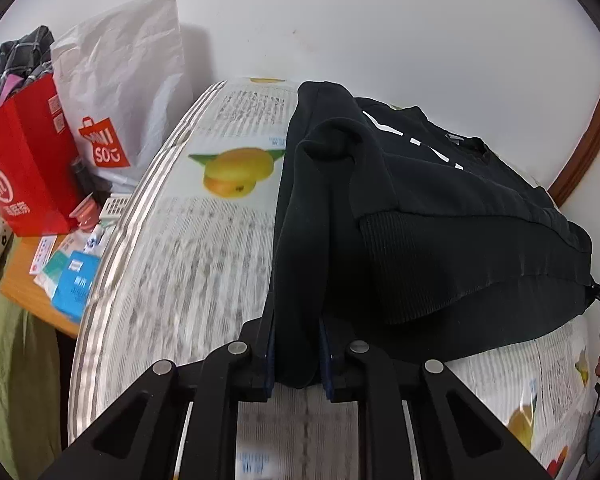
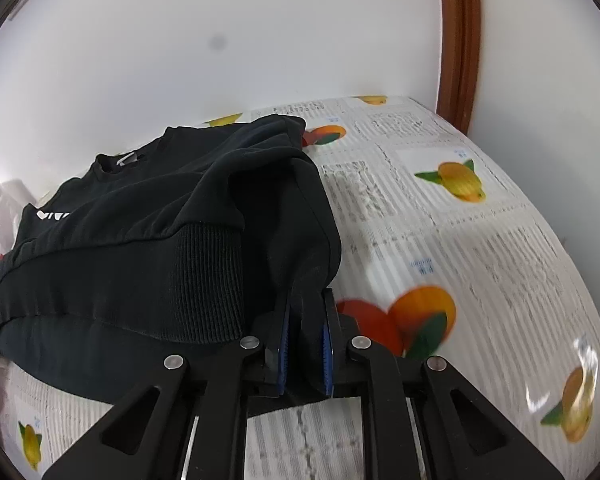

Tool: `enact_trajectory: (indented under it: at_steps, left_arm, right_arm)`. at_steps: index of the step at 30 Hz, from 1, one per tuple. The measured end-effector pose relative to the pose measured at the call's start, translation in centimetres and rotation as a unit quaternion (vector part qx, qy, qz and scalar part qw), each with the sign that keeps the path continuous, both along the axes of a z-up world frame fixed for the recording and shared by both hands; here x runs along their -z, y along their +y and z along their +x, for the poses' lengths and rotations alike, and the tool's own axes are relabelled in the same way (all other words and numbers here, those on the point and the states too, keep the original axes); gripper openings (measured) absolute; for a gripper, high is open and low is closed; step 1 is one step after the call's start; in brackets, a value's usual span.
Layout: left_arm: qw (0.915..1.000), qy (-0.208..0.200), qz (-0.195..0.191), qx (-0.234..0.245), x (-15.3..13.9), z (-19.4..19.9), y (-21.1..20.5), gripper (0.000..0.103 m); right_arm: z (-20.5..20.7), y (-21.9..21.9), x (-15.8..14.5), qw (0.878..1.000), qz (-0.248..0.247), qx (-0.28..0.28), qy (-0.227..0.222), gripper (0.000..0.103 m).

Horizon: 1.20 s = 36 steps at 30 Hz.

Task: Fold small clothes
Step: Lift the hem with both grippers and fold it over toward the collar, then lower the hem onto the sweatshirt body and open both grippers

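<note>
In the left wrist view the left claw (image 1: 296,354) is clamped on the near edge of the black sweatshirt (image 1: 440,216), sleeve already folded inward, while in the right wrist view the right claw (image 2: 305,350) pinches its other near corner, so further folds seemingly remain.

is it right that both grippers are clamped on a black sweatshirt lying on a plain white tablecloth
Not quite. The tablecloth is not plain white: it is printed with fruit pictures and blocks of text, as both wrist views show. The rest stands: the left gripper and right gripper are each shut on the black sweatshirt.
</note>
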<state>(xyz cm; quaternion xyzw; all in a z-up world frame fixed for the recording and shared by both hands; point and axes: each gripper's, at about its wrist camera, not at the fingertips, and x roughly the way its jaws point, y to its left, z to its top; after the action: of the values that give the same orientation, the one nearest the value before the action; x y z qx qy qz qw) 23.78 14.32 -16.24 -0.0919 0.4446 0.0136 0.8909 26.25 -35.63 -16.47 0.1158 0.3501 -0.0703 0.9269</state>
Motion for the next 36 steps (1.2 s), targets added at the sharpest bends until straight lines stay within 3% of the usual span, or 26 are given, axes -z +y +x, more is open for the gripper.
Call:
enact_trajectory:
  at_steps: [4, 16, 23, 28, 32, 36]
  left_arm:
    - [0.9999, 0.007, -0.005, 0.006, -0.2, -2.3, -0.7, 0.016]
    - [0.9990, 0.023, -0.017, 0.034, -0.9, -11.1, -4.1, 0.018]
    - [0.9989, 0.010, -0.030, 0.036, -1.8, -13.4, -3.8, 0.032]
    - [0.9978, -0.029, -0.037, 0.046, -3.6, -15.0, -3.7, 0.034]
    - [0.9949, -0.057, -0.050, 0.066, -4.8, -15.5, -4.2, 0.055]
    - [0.9924, -0.067, -0.050, 0.091, -5.3, -15.5, -5.7, 0.055]
  right_arm:
    - [-2.3, -0.6, 0.1, 1.000, 0.013, -0.001, 0.002, 0.013]
    - [-12.2, -1.7, 1.3, 1.000, -0.022, -0.005, 0.009, 0.013]
    - [-17.1, -1.6, 0.2, 0.998, -0.063, 0.016, 0.014, 0.024]
    - [-20.0, 0.4, -1.8, 0.997, -0.072, -0.001, -0.016, 0.028]
    - [-20.4, 2.8, -2.4, 0.997, -0.062, -0.040, -0.031, 0.032]
    - [-18.5, 5.3, -0.8, 0.997, -0.037, -0.073, -0.018, 0.032]
